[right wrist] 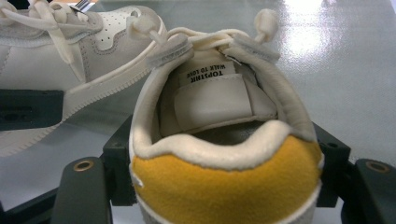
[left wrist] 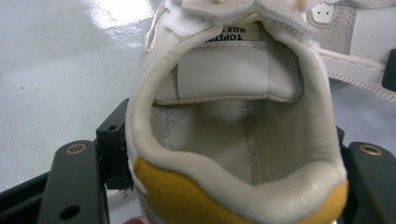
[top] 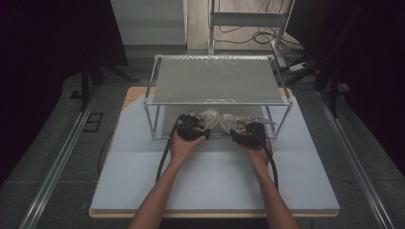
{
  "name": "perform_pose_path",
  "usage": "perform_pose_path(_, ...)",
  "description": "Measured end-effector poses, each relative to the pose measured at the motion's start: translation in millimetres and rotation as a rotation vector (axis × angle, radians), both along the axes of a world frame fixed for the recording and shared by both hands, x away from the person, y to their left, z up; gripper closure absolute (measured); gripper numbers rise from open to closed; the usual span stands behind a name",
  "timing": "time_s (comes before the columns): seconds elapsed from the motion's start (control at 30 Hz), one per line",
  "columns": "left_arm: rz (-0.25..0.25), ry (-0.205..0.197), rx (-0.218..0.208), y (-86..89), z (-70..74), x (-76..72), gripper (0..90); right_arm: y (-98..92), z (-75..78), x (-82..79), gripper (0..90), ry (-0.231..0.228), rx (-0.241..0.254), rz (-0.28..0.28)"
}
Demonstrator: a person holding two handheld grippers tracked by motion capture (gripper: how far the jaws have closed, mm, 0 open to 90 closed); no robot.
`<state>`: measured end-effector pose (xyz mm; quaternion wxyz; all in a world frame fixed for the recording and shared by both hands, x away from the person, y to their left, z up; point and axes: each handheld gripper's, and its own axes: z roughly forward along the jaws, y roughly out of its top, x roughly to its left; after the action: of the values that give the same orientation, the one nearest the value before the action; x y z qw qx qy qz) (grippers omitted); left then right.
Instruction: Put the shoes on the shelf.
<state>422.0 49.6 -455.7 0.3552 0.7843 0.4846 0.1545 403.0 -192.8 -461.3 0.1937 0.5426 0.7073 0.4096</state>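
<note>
While matte black tongs point(right wrist: 224, 186) clamp it, the leather sneaker's point(right wrist: 219, 140) yellow suede heel looks fuzzy.

table: a pale rectangular tabletop board point(top: 215, 181) is lying under everything, with a metal-framed two-level rack point(top: 217, 78) standing on its far half.
rack: its grey flat upper shelf is sitting above a lower level that opens toward the person.
shoes: two white leather sneakers with yellow suede heel patches are sitting side by side on the lower level, heels toward the person.
left shoe: the left sneaker point(left wrist: 233, 116) is sitting between the jaws of the left gripper point(top: 192, 128), with the other sneaker just beside it on the right.
right shoe: the right sneaker point(right wrist: 224, 140) is sitting between the jaws of the right gripper point(top: 249, 132).
hands: both are reaching in at the rack's near edge, well apart.
</note>
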Motion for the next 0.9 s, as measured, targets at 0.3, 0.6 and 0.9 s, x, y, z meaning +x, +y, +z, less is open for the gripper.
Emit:
perform_pose_path(0.3, 0.029, 0.01, 0.0, -4.1, -4.5, 6.4, 29.4, 7.5, -2.2, 6.4, 29.7, -0.007, -0.018, -0.03)
perform_pose_path(0.6, 0.036, 0.036, 0.022, -6.8, -12.9, 9.9, 29.1, 16.8, -9.7, 11.5, 29.5, -0.021, -0.054, -0.057)
perform_pose_path(0.9, 0.047, 0.05, 0.028, -7.9, -21.2, 8.8, 28.1, 20.8, -16.6, 11.7, 28.6, -0.021, -0.08, -0.06)
